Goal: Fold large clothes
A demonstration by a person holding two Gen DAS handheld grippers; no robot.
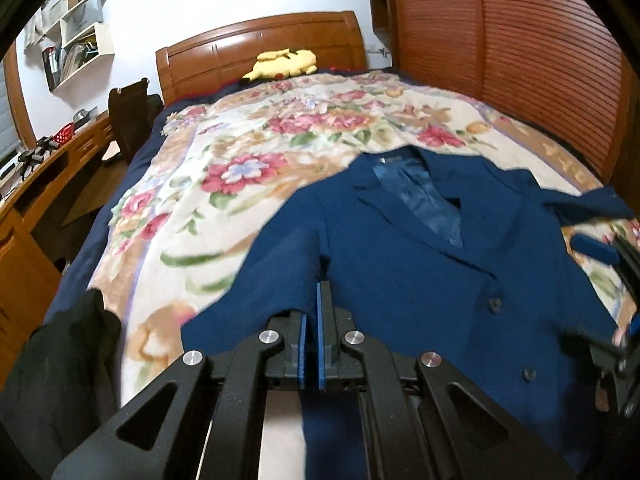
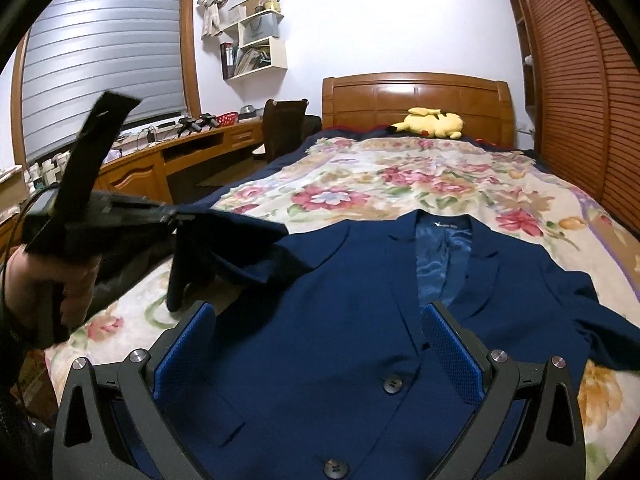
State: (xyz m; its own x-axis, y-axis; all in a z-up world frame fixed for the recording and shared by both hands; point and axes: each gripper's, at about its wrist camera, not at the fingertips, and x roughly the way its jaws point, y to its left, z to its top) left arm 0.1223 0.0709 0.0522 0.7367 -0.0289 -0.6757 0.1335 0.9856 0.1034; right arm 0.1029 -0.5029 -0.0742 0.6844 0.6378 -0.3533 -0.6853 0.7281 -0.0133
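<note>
With the navy woven suit jacket (image 2: 340, 320) laid face-up on the floral fleece blanket (image 1: 248, 152), its sleeve (image 1: 280, 264) pinched in the pressed-together left gripper (image 1: 311, 320) is best carried flat across the chest, while the spread, empty right gripper (image 2: 320, 344) is kept hovering over the buttons

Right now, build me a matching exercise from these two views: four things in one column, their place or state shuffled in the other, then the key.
Things
1. left tool
2. right tool
3. yellow plush toy
4. blue jacket

Places or states
A. lies by the headboard
B. open, above the jacket's front
C. spread face up on the floral blanket
D. shut on the jacket's sleeve

Pairs: 1-D, 2-B, 3-A, 4-C
</note>
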